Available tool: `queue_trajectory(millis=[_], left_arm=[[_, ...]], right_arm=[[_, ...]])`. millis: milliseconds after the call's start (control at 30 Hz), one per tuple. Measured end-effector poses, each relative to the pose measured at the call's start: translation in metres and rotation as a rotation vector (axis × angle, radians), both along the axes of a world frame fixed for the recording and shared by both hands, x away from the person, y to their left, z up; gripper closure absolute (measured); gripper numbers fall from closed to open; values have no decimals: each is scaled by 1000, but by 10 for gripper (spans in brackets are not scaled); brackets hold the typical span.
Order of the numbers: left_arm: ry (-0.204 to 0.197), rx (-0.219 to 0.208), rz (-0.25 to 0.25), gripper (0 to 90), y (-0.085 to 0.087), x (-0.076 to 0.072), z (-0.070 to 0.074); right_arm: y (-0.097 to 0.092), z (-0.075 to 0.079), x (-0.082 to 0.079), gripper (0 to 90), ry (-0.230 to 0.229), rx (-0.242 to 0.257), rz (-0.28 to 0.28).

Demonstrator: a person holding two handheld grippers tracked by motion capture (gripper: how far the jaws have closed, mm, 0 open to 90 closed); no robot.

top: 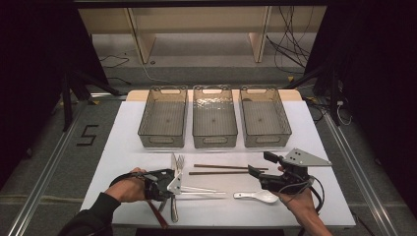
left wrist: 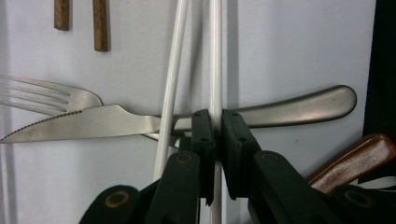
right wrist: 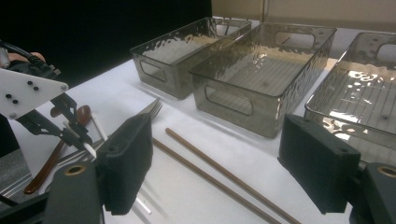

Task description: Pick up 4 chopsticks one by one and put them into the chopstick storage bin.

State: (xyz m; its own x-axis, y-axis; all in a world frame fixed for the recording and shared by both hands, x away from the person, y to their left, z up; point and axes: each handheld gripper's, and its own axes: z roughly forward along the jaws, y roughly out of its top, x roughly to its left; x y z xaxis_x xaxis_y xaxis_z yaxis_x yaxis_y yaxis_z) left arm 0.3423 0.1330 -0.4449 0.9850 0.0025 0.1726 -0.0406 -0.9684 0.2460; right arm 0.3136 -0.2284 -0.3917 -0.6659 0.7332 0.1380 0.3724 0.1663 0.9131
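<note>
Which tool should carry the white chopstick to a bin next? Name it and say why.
Left. The left tool is already shut on one thin white chopstick, so it only needs lifting toward the clear grey plastic bins. The right tool stands open and holds nothing, beside the brown wooden chopsticks.

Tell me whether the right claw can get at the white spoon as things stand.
Probably yes. The right claw stands open with nothing between its jaws, and the white spoon lies alone on bare table just beside that hand. The brown chopsticks lie apart from it, farther up the table.
</note>
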Motion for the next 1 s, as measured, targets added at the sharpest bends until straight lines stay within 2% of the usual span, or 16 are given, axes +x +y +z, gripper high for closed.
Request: queue_trajectory(millis=[233,400,467,567,633,733,800,1000], left_arm=[[-3,-30,-16,837,-4,-4,8],[-10,-83,-1,838,-4,-6,17],[-31,-98,1,838,-5,-7,20],[-40,-135,39,838,-3,-4,25],[-46,-142,57,837,-1,-1,27],[-55,-177,115,838,3,4,31],[-60,-217,166,837,5,7,33],[-81,-300,274,837,9,20,41]], right_arm=[[0,0,0,268,2,0,-1],[-1,0,0,268,2,4,-2],[-1,0,0,268,2,4,-2],[-1,0,0,268,0,3,-4],[-1,0,0,268,-2,2,-3],[-1,0,0,268,-6,8,-1],[-1,0,0,268,-8,7,-1],[-1,0,0,268,-14,6,-1]])
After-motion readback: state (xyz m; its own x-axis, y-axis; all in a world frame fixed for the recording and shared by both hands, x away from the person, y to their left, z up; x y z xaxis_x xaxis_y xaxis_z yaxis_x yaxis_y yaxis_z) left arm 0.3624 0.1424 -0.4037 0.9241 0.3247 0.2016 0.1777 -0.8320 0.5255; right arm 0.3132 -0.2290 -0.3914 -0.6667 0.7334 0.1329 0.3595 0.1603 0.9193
